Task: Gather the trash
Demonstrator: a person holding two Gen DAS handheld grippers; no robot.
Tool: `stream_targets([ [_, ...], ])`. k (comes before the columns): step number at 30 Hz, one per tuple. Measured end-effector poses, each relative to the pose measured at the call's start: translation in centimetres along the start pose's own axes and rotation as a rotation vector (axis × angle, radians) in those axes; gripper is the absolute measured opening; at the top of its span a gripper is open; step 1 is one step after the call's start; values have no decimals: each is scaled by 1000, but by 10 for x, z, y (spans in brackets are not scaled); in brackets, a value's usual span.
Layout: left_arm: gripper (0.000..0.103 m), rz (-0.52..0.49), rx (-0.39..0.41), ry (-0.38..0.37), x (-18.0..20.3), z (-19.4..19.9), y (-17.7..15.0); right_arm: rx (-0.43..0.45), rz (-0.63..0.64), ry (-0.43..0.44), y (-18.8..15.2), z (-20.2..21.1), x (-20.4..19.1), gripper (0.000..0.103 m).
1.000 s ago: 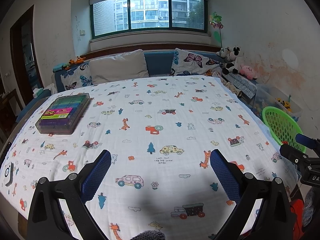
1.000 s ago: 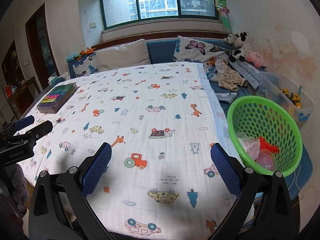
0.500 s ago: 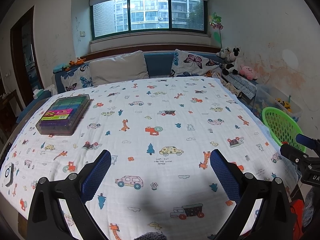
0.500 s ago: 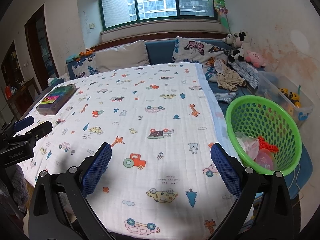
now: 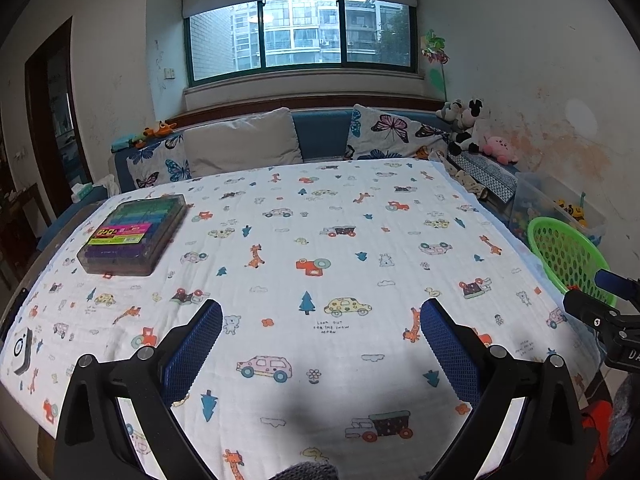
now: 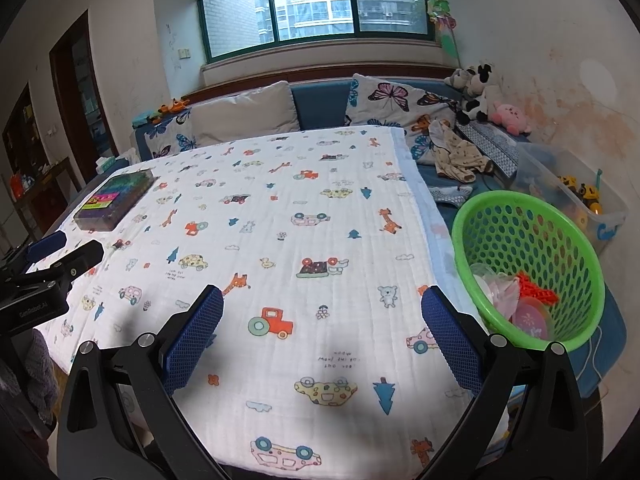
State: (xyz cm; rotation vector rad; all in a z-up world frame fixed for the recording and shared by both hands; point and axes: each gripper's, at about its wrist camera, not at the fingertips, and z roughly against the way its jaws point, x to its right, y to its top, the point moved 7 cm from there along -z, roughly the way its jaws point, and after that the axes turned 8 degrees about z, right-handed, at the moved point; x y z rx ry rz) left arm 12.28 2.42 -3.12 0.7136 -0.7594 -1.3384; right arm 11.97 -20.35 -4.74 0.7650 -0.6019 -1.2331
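A green plastic basket (image 6: 576, 220) stands off the table's right edge; it holds crumpled clear plastic, a red net piece (image 6: 534, 290) and a pink lid (image 6: 530, 322). It also shows in the left wrist view (image 5: 560, 248). My left gripper (image 5: 320, 320) is open and empty above the near part of the patterned tablecloth (image 5: 320, 240). My right gripper (image 6: 322, 312) is open and empty above the cloth near the basket. Each gripper shows at the edge of the other's view. No loose trash shows on the cloth.
A clear box of coloured pens (image 5: 134, 236) lies at the table's far left. A small white card (image 5: 20, 350) lies at the near left edge. A sofa with cushions (image 5: 240, 140) and plush toys (image 5: 468, 128) runs behind. A clear toy bin (image 6: 576, 196) stands right of the basket.
Both views have shifted very slightly; the grippers stay open and empty, and nothing on the table has moved.
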Motion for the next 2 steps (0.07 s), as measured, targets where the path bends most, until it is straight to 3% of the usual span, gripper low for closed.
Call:
stream_targets([
  [2, 96, 6, 1, 3, -1, 0, 0, 1, 1, 0, 0, 0, -1, 98],
])
